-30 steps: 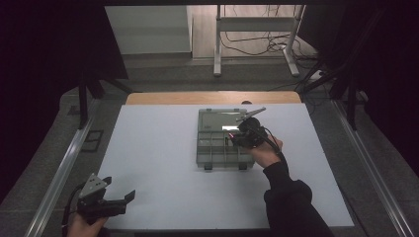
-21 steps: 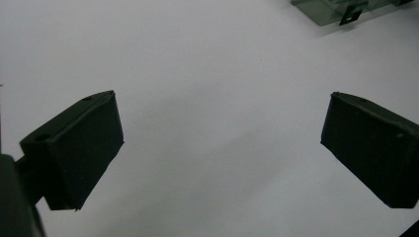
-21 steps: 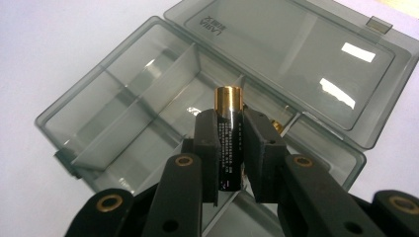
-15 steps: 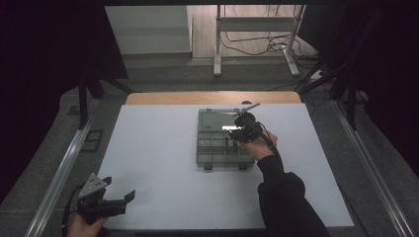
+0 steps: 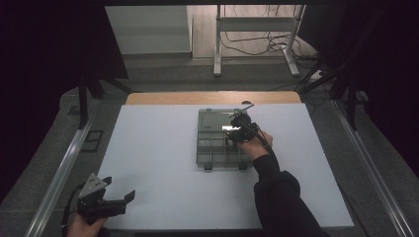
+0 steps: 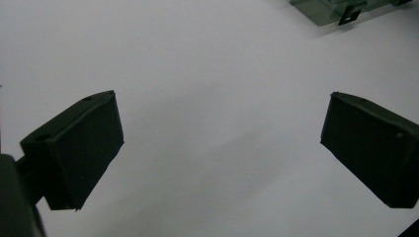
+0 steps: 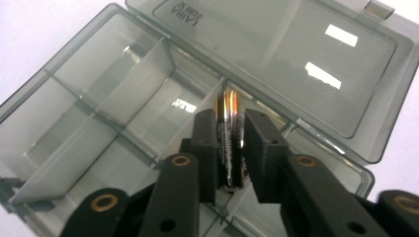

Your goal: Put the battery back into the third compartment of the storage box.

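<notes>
a: item one, right gripper (image 7: 228,148). condition?

b: jaws pinched close on a battery (image 7: 228,129), black with a copper band, held upright between the pads. it hangs over the open organiser box (image 7: 99,123), above the compartment that runs along the hinge. whether its lower end touches the floor of that cell, i cannot tell.

a: item two, the box itself.

b: smoky clear plastic, lid (image 7: 276,54) folded flat behind the tray, dividers (image 7: 143,74) standing. the cells that can be seen into look empty. in the high view the box (image 5: 215,148) lies right of the table's (image 5: 163,148) middle, with the right gripper (image 5: 240,130) over its right end.

a: item three, left gripper (image 6: 220,148).

b: jaws spread wide, holding nothing, at the table's near left corner, well apart from the box; a corner of the box (image 6: 331,10) peeks in far off.

a: handling note for the step?

b: my judgement: lower the battery straight down, clear of the divider just beside it, then tip it to lie along the cell before easing the pads apart. let go too high and it will likely bounce or roll into a neighbouring cell.
</notes>
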Demonstrator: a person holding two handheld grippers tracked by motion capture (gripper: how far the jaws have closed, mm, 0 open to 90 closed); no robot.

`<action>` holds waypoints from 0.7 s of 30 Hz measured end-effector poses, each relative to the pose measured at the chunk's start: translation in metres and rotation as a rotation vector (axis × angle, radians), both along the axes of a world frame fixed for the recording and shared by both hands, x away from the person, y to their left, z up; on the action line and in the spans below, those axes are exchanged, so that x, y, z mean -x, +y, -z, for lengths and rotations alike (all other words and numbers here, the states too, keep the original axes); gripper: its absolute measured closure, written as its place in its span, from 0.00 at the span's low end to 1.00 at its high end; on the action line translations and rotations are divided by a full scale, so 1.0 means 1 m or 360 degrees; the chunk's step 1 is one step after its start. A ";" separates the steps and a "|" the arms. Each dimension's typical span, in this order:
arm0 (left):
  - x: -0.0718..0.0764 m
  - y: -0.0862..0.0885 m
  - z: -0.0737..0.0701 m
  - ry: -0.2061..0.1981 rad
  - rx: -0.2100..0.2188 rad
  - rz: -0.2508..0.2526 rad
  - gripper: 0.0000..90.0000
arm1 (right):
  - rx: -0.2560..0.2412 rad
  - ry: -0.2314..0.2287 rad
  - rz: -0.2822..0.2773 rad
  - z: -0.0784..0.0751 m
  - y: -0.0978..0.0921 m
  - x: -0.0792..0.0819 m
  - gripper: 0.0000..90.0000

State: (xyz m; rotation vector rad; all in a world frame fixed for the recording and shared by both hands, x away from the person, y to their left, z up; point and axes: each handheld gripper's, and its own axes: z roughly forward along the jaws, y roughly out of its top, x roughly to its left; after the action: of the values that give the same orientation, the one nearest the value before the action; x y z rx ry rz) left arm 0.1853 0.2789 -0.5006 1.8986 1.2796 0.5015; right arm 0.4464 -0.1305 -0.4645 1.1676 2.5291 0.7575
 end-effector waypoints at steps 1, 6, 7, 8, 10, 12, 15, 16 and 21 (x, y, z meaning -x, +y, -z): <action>0.000 0.000 0.000 0.0001 0.0000 0.0000 0.03 | -0.0005 -0.0008 0.0004 0.000 0.000 0.000 0.79; 0.000 0.000 0.000 0.0000 0.0000 0.0002 0.04 | -0.0006 -0.0039 0.0010 -0.003 -0.002 0.002 0.68; 0.000 0.000 0.000 -0.0001 -0.0001 0.0002 0.04 | -0.0012 -0.0042 0.0006 -0.004 -0.003 0.002 0.65; 0.000 0.000 0.000 -0.0001 -0.0002 0.0003 0.04 | -0.0018 -0.0043 0.0002 -0.004 -0.003 0.002 0.63; 0.000 0.000 0.000 -0.0002 -0.0003 0.0003 0.04 | -0.0030 -0.0040 -0.0011 -0.005 -0.004 0.003 0.58; 0.000 0.000 0.000 -0.0001 -0.0003 0.0003 0.04 | -0.0048 -0.0017 -0.0028 -0.006 -0.005 0.004 0.55; 0.000 0.000 0.000 -0.0001 -0.0003 0.0003 0.04 | -0.0073 0.0000 -0.0063 -0.008 -0.006 0.007 0.50; 0.000 0.000 0.000 -0.0001 -0.0003 0.0003 0.04 | -0.0070 -0.0003 -0.0072 -0.009 -0.006 0.008 0.48; 0.000 0.000 0.000 0.0000 -0.0003 0.0003 0.04 | -0.0069 -0.0036 -0.0136 -0.012 -0.007 0.015 0.41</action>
State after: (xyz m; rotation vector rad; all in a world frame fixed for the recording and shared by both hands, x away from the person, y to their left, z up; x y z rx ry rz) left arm 0.1853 0.2785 -0.5006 1.9013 1.2775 0.5023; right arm 0.4318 -0.1372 -0.4521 1.0637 2.5705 0.8454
